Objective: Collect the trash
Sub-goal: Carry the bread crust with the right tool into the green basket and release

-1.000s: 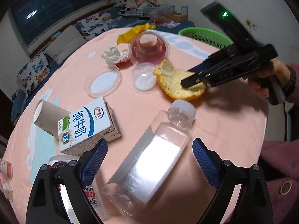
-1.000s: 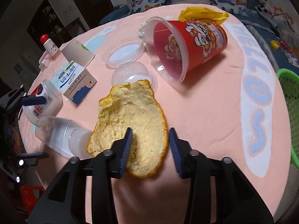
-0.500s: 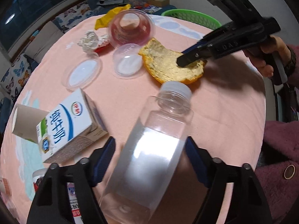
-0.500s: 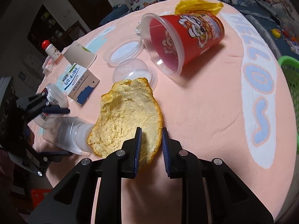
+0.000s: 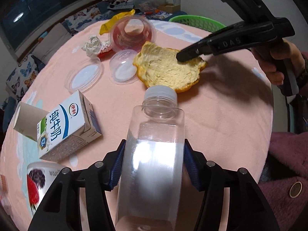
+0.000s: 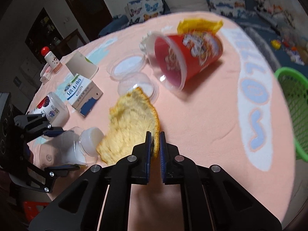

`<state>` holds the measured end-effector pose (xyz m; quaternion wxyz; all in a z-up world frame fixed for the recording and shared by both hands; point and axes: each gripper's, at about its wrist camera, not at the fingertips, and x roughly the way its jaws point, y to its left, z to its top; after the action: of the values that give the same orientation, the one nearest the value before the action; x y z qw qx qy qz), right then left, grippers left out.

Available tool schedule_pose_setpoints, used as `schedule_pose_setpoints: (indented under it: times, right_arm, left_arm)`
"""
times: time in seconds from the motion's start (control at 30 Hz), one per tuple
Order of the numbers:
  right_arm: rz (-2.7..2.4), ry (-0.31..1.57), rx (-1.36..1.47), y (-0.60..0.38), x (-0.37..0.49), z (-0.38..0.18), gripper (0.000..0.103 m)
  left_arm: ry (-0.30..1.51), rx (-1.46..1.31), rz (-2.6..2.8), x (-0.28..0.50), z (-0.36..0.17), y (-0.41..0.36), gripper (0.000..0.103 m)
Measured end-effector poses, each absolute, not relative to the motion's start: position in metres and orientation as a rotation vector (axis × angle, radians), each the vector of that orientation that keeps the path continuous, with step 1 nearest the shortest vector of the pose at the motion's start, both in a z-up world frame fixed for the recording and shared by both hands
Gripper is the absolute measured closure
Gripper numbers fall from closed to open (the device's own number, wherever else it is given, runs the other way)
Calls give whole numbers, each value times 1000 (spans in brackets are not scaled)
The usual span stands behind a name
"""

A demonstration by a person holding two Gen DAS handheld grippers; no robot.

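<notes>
Hand-held gripper (image 6: 154,144) over pink tablecloth (image 6: 202,115)

Milk carton (image 5: 63,129) reads 纯牛奶; right tongs (image 5: 184,56) marked DAS

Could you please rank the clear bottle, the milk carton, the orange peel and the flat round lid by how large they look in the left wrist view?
1. Clear bottle, though it is nearest the camera, which inflates it.
2. Milk carton and orange peel: too alike to rank.
3. Flat round lid, smallest and farther off.
</notes>
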<state>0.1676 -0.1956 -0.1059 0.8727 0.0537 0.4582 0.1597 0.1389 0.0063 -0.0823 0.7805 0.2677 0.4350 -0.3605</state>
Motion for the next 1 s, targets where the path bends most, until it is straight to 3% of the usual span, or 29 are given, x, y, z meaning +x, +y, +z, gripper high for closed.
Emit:
schedule_pose_setpoints:
  times: [0.5, 0.8, 1.0]
  right_arm:
    - [194, 810, -6, -255, 146, -62, 96]
    - [31, 745, 48, -336, 160, -40, 96]
    - [-150, 781, 48, -408, 184, -55, 96]
  left_arm:
    - [860, 409, -769, 122, -39, -30, 49]
    - [824, 345, -791, 141, -17, -70, 49]
    - [796, 324, -825, 161, -1, -107, 49]
